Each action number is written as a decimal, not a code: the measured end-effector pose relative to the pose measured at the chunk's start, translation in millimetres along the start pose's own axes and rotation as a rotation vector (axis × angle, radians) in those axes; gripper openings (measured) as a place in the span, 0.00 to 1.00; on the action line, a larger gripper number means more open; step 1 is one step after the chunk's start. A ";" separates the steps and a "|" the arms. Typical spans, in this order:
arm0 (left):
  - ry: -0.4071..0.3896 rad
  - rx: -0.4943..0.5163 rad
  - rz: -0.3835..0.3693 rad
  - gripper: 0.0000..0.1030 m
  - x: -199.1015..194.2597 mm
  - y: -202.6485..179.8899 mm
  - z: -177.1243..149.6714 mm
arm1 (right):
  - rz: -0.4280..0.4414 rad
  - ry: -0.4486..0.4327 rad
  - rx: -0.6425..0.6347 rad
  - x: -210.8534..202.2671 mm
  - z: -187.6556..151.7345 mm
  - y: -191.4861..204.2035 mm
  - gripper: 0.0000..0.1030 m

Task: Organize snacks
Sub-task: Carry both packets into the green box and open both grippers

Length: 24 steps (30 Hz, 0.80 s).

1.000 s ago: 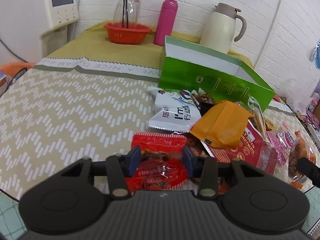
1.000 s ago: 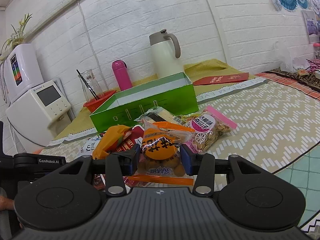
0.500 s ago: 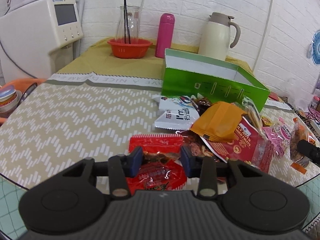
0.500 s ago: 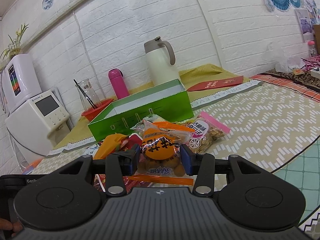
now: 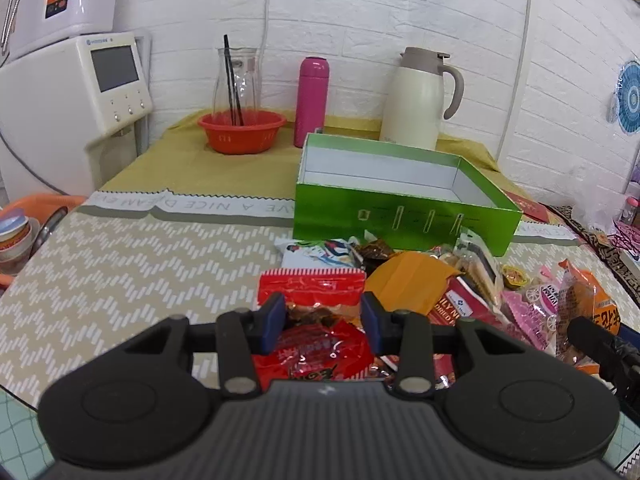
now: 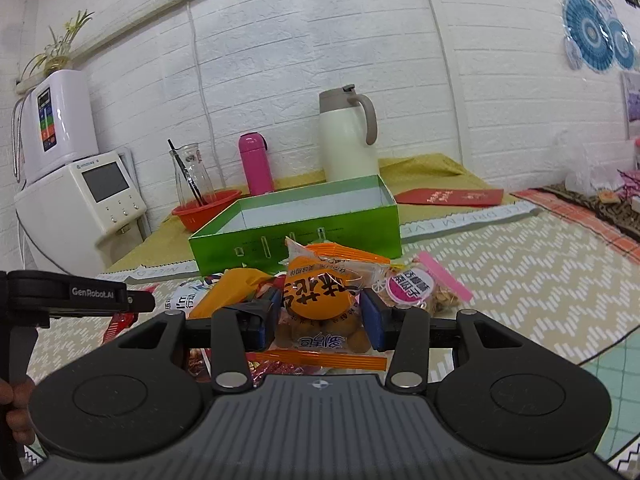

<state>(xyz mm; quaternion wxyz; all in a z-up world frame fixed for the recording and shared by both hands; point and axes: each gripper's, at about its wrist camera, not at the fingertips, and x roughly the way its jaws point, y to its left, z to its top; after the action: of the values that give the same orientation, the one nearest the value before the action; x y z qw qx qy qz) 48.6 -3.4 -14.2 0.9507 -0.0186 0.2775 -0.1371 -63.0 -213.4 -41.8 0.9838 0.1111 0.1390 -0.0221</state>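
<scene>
Two grippers were at work over one heap of snack packets; the left gripper (image 5: 322, 322) had its blue pads pinched on a crinkled red foil snack packet (image 5: 320, 344), and the right gripper (image 6: 319, 318) pinched a clear orange-labelled bag of round pastries (image 6: 318, 304), both packets held just above the near edge of the heap; behind the heap stood one open green cardboard box with a white inside (image 5: 404, 216), nothing showing in the part of its interior that could be seen; in the heap lay one orange paper pouch (image 5: 404, 280), one white-and-blue printed packet (image 5: 316, 250), one pink-topped clear bag of nuts (image 6: 432, 292) and several more packets, probably too overlapped to count; on the yellow cloth at the back stood one cream thermos jug (image 5: 416, 100), one pink flask (image 5: 312, 100), and one glass carafe (image 5: 237, 80) in one red plastic bowl (image 5: 242, 132); one white countertop appliance (image 5: 76, 96) sat to the left; the grippers' black bodies hid the near table edge
</scene>
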 end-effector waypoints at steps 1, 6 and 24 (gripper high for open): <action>-0.002 0.003 -0.006 0.38 0.4 -2.1 2.5 | 0.009 -0.005 -0.014 0.1 3.7 1.1 0.73; -0.031 0.023 -0.013 0.38 -1.0 -11.6 15.3 | 0.040 -0.050 -0.067 -0.8 23.8 1.0 0.73; -0.082 0.084 -0.090 0.38 31.3 -31.1 63.7 | 0.151 0.061 -0.012 53.2 51.4 -11.5 0.73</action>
<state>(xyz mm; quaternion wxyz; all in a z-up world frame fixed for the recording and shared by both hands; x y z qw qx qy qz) 100.0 -44.4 26.8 0.9541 0.0035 0.2310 -0.1903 1.0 -236.9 -10.8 0.9786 0.1162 0.1603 0.0563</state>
